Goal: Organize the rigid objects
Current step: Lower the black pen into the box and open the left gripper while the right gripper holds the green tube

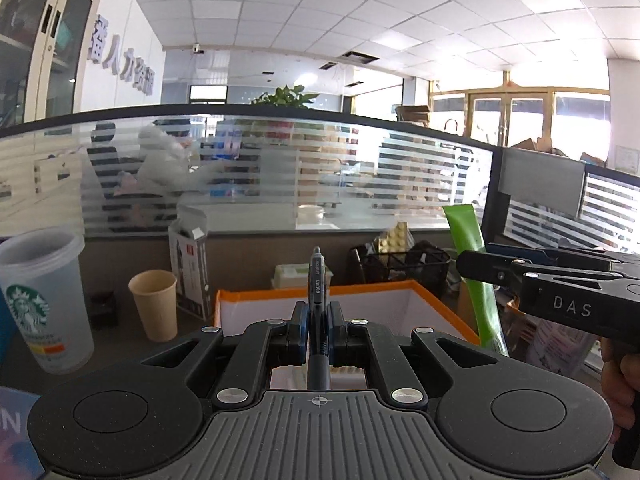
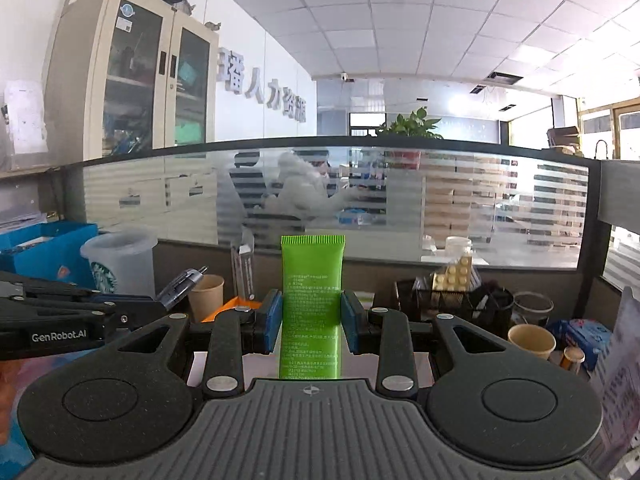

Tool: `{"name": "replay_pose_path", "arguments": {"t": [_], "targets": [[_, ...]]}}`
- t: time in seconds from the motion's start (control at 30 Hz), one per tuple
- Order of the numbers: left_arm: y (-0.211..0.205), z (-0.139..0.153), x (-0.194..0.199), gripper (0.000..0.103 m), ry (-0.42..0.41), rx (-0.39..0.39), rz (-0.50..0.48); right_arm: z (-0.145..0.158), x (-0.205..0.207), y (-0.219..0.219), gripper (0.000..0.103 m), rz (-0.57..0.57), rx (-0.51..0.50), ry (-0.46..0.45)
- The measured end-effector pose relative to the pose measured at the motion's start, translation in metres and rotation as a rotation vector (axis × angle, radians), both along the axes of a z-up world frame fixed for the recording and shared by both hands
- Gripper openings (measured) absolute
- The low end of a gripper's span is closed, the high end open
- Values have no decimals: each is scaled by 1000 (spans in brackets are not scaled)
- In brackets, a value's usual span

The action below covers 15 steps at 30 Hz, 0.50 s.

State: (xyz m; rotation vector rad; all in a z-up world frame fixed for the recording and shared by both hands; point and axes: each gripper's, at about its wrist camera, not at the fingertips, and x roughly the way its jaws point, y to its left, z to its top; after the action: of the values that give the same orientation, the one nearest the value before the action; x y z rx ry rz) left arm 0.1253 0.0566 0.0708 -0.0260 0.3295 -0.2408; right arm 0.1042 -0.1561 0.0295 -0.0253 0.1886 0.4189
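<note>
Striped frosted glass tops the desk partition [image 1: 280, 168] across the back of an office cubicle, with a cluttered desk below it. On the left wrist view, the left gripper [image 1: 317, 330] has its fingers closed tight on a dark blue pen [image 1: 317, 280], which stands upright between the pads, its tip pointing up above an orange-rimmed white box [image 1: 420, 308]. Left of that box sit a brown paper cup [image 1: 154, 306] and a frosted Starbucks tumbler [image 1: 42, 296]. A black mesh organizer [image 1: 404, 266] holding a yellow block plate stands behind the box. On the right wrist view, the right gripper [image 2: 311, 320] clamps an upright green tube [image 2: 311, 292] at mid-body, crimped end uppermost. Both held items are lifted off the desk, the tube just right of the box.
</note>
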Motion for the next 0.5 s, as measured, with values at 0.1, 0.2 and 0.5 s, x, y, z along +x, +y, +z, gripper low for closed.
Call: {"name": "replay_pose_path", "arguments": {"t": [0.1,0.2,0.5], "targets": [[-2,3,13,7,-1,-1,3,2,12,-1,29,-3,10,-3],[-3,4,27,7,-2,-4,6,5,25,-1,29,-6,18,-5],[-4,2,58,7,9,-7,11,3,57,1,29,-8,34,2]]}}
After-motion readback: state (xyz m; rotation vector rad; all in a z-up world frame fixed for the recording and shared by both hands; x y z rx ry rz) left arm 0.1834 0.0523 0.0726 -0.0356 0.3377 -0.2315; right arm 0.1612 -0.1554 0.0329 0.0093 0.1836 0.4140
